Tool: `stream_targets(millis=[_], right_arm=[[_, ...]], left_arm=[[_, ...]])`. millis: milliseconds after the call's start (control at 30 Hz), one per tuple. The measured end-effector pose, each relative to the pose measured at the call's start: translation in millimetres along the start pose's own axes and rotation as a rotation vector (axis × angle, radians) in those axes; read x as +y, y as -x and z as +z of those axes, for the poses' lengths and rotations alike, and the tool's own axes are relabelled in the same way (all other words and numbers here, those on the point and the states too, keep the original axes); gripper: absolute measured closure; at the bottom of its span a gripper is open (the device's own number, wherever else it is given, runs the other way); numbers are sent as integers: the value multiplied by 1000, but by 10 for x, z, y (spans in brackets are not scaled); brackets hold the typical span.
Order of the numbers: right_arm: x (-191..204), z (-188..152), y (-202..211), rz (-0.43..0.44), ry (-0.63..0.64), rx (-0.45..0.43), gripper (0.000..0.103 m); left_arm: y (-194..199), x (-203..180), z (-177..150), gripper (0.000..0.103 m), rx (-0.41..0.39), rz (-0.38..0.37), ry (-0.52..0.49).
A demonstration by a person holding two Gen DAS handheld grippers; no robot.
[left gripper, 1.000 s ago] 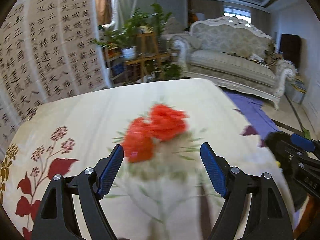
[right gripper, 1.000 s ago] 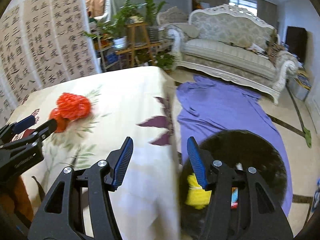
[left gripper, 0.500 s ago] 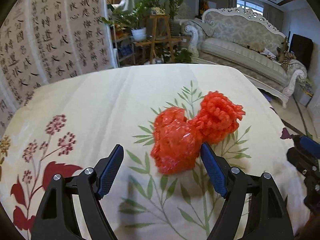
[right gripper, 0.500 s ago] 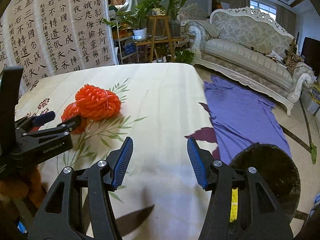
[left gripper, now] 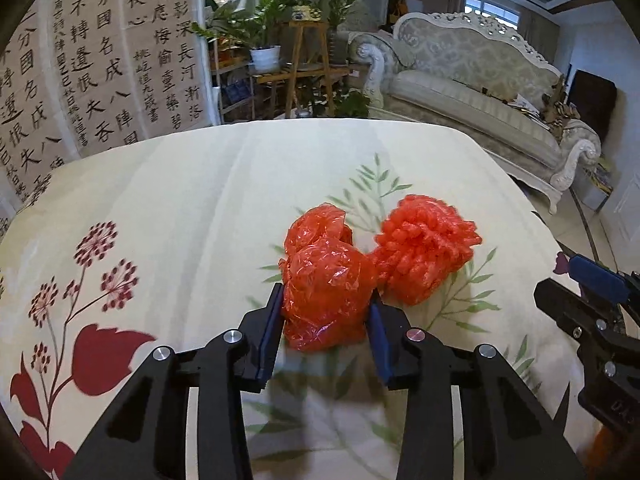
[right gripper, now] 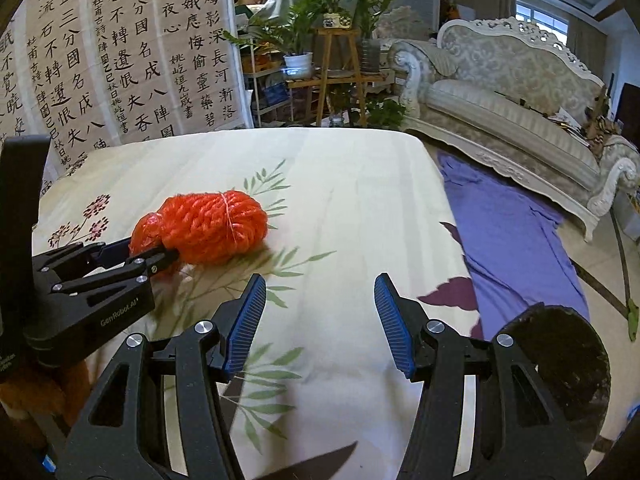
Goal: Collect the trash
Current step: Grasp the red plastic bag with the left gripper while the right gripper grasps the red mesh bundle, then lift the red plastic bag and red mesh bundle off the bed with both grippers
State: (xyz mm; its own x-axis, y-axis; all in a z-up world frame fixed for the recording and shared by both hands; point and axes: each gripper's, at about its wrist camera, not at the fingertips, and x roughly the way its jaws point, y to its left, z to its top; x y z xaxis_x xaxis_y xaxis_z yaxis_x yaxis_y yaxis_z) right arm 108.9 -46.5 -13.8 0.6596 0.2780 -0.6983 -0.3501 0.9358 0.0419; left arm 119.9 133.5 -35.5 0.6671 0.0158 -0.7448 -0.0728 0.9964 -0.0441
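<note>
On the cream floral-printed tablecloth (left gripper: 192, 208), a crumpled red plastic bag (left gripper: 326, 292) is caught between the blue pads of the left gripper (left gripper: 325, 320), whose jaws are closing; both pads are seen pressed against the bag's sides. Just beside the bag, touching it on the right, a bundle of orange-red twisted plastic rope (left gripper: 424, 256) is laid on the cloth. From the right wrist view, the same rope bundle (right gripper: 216, 226) is seen with the bag (right gripper: 146, 234) behind it, held at the left gripper (right gripper: 136, 254). The right gripper (right gripper: 320, 320) is held about half open over bare cloth with nothing between its pads. A round black bin (right gripper: 560, 364) is seen on the floor beyond the table edge, beside a purple cloth (right gripper: 508, 236).
</note>
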Motion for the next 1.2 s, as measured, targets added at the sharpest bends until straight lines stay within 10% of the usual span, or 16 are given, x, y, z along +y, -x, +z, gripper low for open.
stream_targets(millis=[733,1200], right_arm=[[594,352,-365,110,-18,1,23],[726,325,-634,67,31,35,41]], left_arm=[[79,802,-117,64,32,154,116],[74,828,-144,64,26,147,122]])
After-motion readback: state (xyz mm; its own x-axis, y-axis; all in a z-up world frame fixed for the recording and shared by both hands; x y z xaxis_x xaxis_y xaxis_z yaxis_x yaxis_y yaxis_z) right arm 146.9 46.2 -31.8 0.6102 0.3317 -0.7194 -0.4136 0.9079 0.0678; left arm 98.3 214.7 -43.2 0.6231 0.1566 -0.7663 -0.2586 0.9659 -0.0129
